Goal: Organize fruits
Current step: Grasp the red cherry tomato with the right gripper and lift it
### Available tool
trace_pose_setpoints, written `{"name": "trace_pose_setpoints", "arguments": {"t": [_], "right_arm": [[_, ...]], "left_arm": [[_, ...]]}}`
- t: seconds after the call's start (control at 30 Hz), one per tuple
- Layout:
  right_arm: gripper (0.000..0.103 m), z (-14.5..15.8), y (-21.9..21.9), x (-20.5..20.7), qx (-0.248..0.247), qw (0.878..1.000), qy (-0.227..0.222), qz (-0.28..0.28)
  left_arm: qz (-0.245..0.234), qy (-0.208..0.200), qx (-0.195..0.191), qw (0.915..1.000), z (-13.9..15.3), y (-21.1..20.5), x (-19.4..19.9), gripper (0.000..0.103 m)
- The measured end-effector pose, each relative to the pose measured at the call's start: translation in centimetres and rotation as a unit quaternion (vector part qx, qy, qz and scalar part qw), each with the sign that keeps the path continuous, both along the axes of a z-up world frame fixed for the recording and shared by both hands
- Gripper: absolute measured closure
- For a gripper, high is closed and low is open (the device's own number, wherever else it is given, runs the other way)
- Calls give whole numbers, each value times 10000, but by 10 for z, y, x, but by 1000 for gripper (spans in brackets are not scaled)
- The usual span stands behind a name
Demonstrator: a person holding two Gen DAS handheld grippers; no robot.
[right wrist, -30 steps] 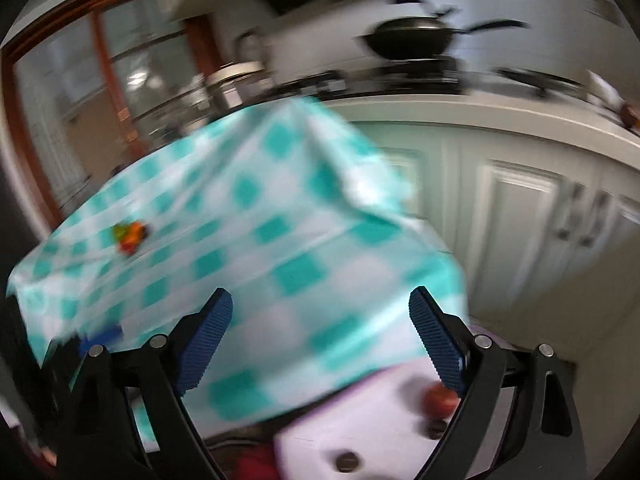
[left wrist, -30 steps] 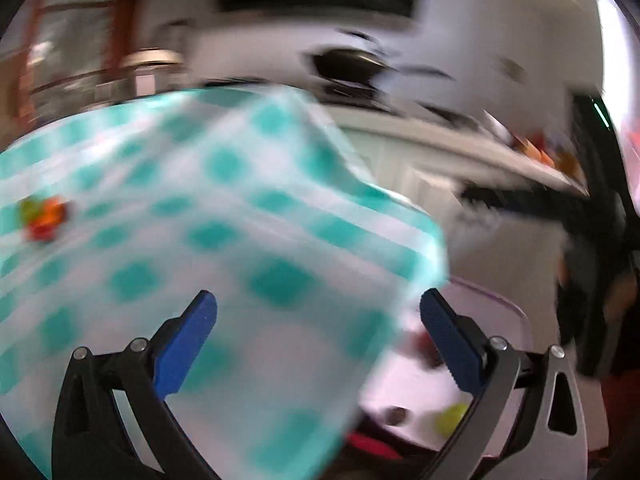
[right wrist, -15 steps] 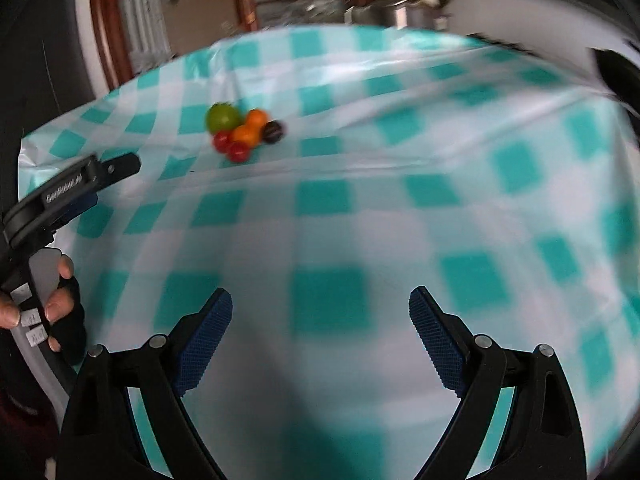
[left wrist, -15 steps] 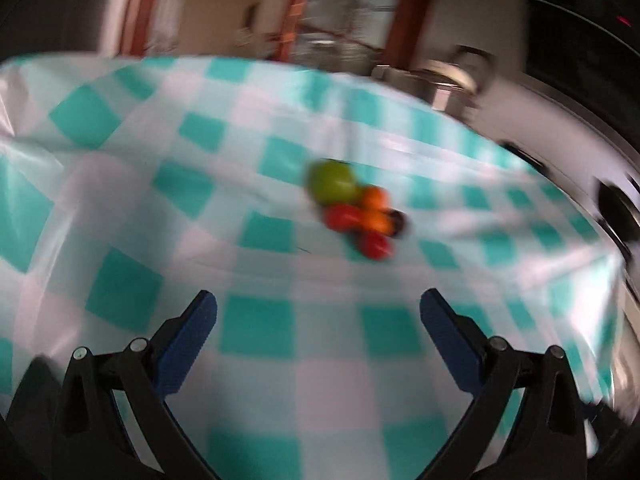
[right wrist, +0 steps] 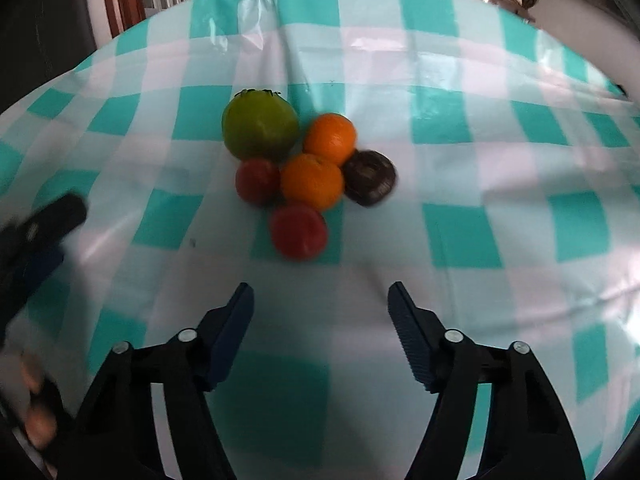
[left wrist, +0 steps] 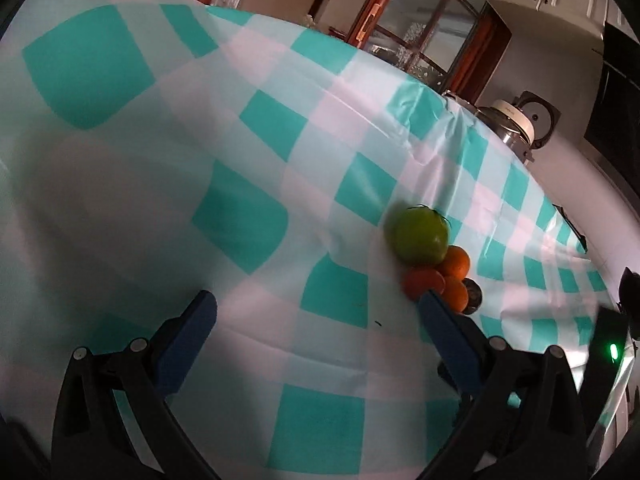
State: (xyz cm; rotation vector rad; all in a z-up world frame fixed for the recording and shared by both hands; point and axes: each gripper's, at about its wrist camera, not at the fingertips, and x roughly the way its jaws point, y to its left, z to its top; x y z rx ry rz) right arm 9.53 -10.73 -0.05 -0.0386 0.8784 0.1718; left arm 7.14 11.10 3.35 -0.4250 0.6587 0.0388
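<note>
A cluster of fruit lies on a teal-and-white checked tablecloth (right wrist: 460, 80): a large green fruit (right wrist: 260, 126), two oranges (right wrist: 330, 138) (right wrist: 312, 182), two red fruits (right wrist: 257, 180) (right wrist: 299, 232) and a dark brown fruit (right wrist: 370, 178). My right gripper (right wrist: 320, 300) is open and empty, just short of the near red fruit. In the left wrist view the green fruit (left wrist: 418, 234) and the oranges (left wrist: 456, 262) lie ahead to the right. My left gripper (left wrist: 316, 304) is open and empty, its right finger (left wrist: 448, 324) overlapping the cluster's near edge.
The left gripper's body and the holding hand show at the left edge of the right wrist view (right wrist: 36, 232). A rice cooker (left wrist: 516, 120) and a wood-framed glass door (left wrist: 416, 12) stand beyond the table's far edge.
Both grippers have swung from the table's corner toward the fruit cluster and closed in on it. The right gripper's jaws have narrowed a little. Both stay empty.
</note>
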Motion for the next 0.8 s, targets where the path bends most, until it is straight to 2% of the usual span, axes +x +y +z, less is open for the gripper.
{"name": "trace_pose_setpoints", "arguments": {"t": [0.27,0.47,0.6,0.67,0.8], "right_arm": [[49,-1,17,33,-214,9996,9,179],[69,-1,15,37,-224,9994,-36,262],[70,0,15,27,-348,9988,-150,299],[70,5,6,15,-221,9990,-317,208],[70,12,-49,-4,658,9952,-541,-491]], "left_arm": [[-271,34,206,9994,-2,-15,-1,2],[-385,66,254,9989,-4,-23,-3,2],[-495,73,346,9981,-5,-28,-3,2],[-552,84,357,9978,-6,-29,-4,2],[-781,112,488,9957,-7,-39,-3,2]]}}
